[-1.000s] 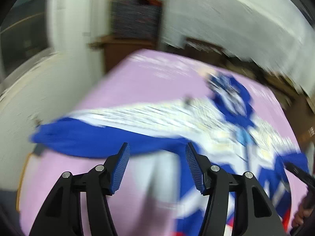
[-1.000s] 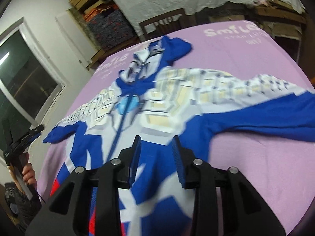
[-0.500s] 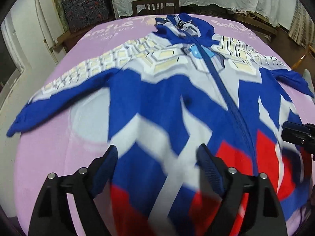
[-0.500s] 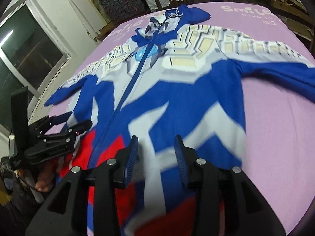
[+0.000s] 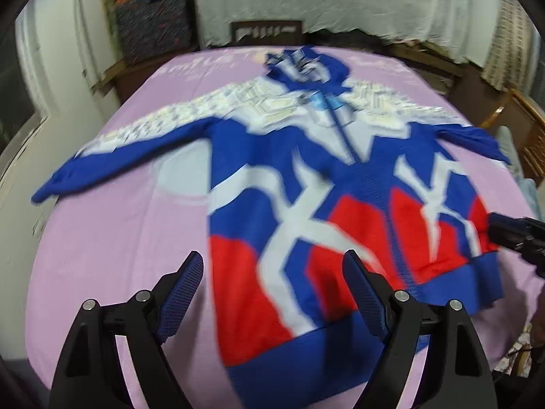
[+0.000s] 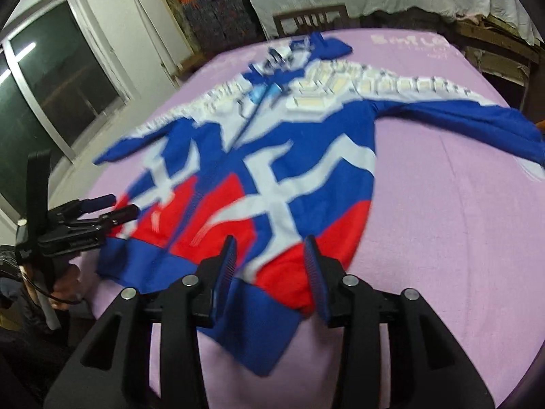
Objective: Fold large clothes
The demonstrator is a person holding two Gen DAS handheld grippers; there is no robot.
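Note:
A blue, white and red zip hoodie (image 5: 306,177) lies flat, front up, on the lilac table cover (image 5: 119,238). Both sleeves are spread out and the hood is at the far end. My left gripper (image 5: 272,262) hovers open and wide over the left part of the blue hem, holding nothing. The right wrist view shows the same hoodie (image 6: 272,156), with my right gripper (image 6: 270,245) partly open above the hem's right part and no cloth pinched. Each gripper also appears in the other's view: the left gripper (image 6: 114,206) beside the hem's left corner, the right gripper (image 5: 500,230) at the picture's right edge.
A wooden chair (image 5: 265,32) stands behind the table's far edge. Shelves of stacked fabric (image 5: 153,24) and a white draped cloth fill the back. A dark window (image 6: 51,95) is on the left wall. A hand (image 6: 64,283) holds the left gripper's handle near the table's edge.
Both grippers have drawn back from the chest toward the hem, which has come into view. The left jaws have spread much wider; the right jaws have widened slightly.

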